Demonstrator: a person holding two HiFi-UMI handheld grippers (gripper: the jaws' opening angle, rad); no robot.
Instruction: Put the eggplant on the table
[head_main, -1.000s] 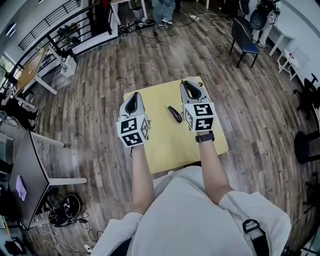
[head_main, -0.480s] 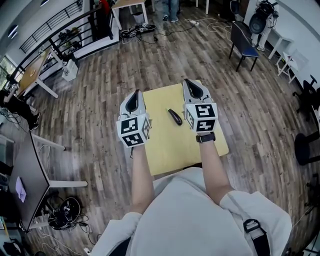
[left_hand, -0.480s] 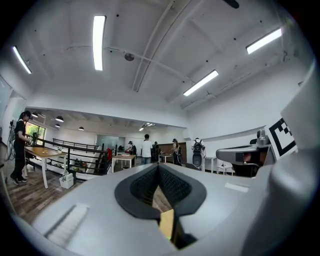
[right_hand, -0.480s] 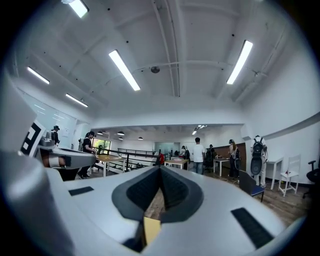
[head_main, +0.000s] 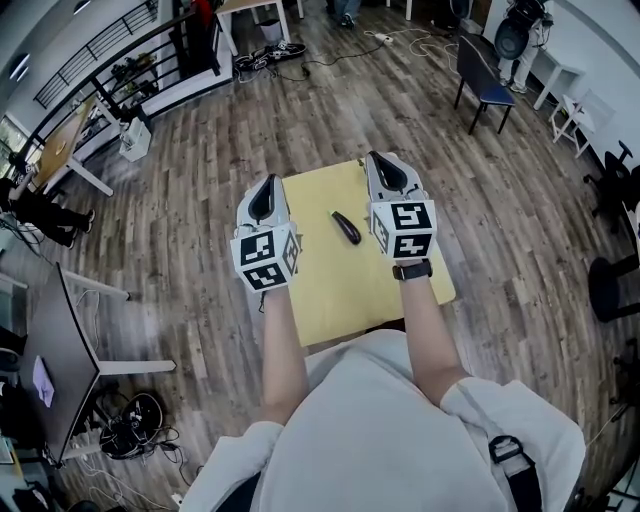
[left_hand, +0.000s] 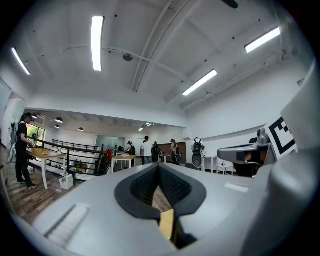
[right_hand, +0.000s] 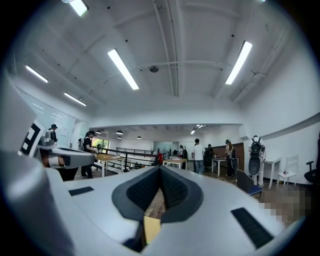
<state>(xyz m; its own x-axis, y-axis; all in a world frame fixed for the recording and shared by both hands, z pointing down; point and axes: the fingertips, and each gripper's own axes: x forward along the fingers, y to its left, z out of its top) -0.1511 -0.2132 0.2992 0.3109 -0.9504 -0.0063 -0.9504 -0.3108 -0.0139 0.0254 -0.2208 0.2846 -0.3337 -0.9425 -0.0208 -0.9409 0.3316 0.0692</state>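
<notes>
Head view first: we've got the small yellow desk (head_main: 350, 290) right in front of us on the wood floor (head_main: 200, 150). The eggplant (head_main: 346, 227) is lying on it, dark and skinny, around mid-desk toward the far side. It sits between the two tongs but touches neither. The left tongs (head_main: 266, 188) hang over the desk's left edge and the right tongs (head_main: 380, 163) over its far right part. Both point away from us, about level, marker cubes facing the camera. A blue chair (head_main: 484, 68) stands well off at the upper right

Left gripper view: the left tongs (left_hand: 158, 167) are closed up, pads meeting at the tip with nothing between them. Through the little gap behind the tip we just see a sliver of yellow desk and floor. Beyond is an open room with people (left_hand: 146, 150) at far tables and a black railing (left_hand: 75, 157)

Right gripper view: same story, the right tongs (right_hand: 160, 170) are pinched together and empty, a bit of desk and floor showing under them, more people off in the distance
</notes>
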